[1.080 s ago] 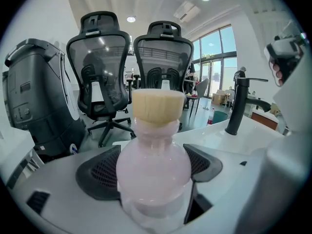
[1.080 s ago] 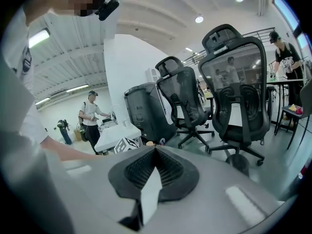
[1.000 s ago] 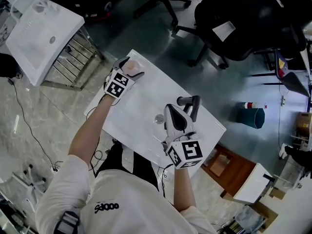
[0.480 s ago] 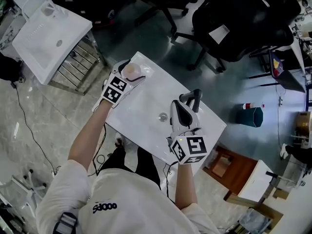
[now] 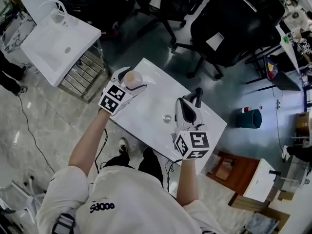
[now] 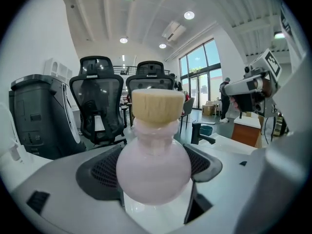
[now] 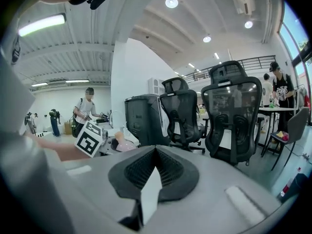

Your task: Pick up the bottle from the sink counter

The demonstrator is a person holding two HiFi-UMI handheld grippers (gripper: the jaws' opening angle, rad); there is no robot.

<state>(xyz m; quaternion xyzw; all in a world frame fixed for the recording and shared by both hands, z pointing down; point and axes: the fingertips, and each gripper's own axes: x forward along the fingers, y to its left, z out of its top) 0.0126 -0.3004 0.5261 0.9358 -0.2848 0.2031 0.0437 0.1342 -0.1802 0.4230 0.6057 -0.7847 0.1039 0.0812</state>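
**A:** Starting on the left: the left gripper (image 5: pixel 126 83) has its jaws clamped on the bottle (image 5: pixel 132 77), with the dark pads pressing each side of its round pink belly.

**B:** Its own view says the same. The bottle stands upright right between the jaws, tan cap on top, at the left end of the white desk (image 5: pixel 151 94).

**A:** Moving right, there's the drain (image 5: pixel 167 117) in the middle of the desk.

**B:** And the right gripper (image 5: pixel 187 110) has its jaws pressed together with nothing between them. It's just beside the black tap (image 5: pixel 196 95), well apart from the bottle.
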